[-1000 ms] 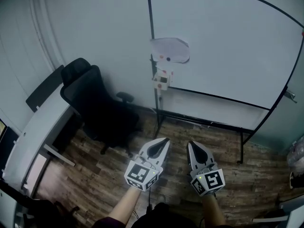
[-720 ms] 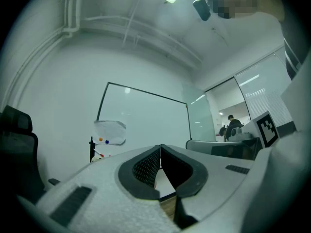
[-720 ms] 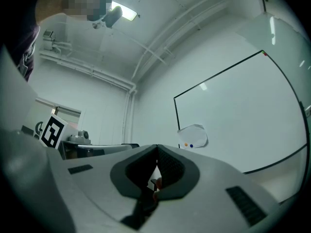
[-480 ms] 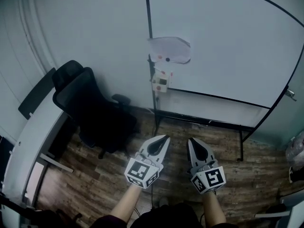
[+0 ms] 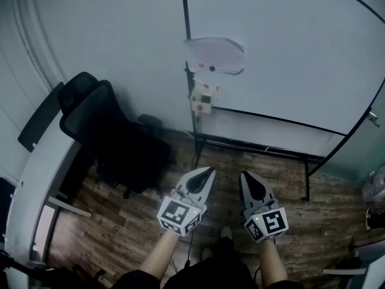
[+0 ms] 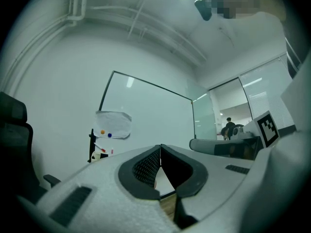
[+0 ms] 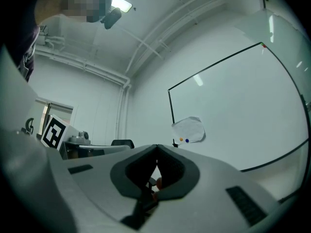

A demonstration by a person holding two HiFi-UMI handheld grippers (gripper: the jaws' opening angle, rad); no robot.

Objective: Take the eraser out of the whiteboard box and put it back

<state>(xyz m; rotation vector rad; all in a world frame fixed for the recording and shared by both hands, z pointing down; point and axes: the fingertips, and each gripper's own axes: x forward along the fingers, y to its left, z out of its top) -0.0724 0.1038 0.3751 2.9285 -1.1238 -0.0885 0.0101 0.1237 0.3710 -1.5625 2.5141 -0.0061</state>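
— Eraser out yet?
— No. I judge nothing has begun. I can't pick it out; presumably it sits in the box on the left edge of the whiteboard, at twelve o'clock from the left gripper and well apart from it.
— Jaws?
— Left gripper and right gripper are both closed tip to tip, holding nothing. Reaching, lifting out and replacing are all left to do.

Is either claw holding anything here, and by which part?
Nothing is held. The left claw and the right claw are both shut, with nothing between their jaws, apart from the whiteboard box.
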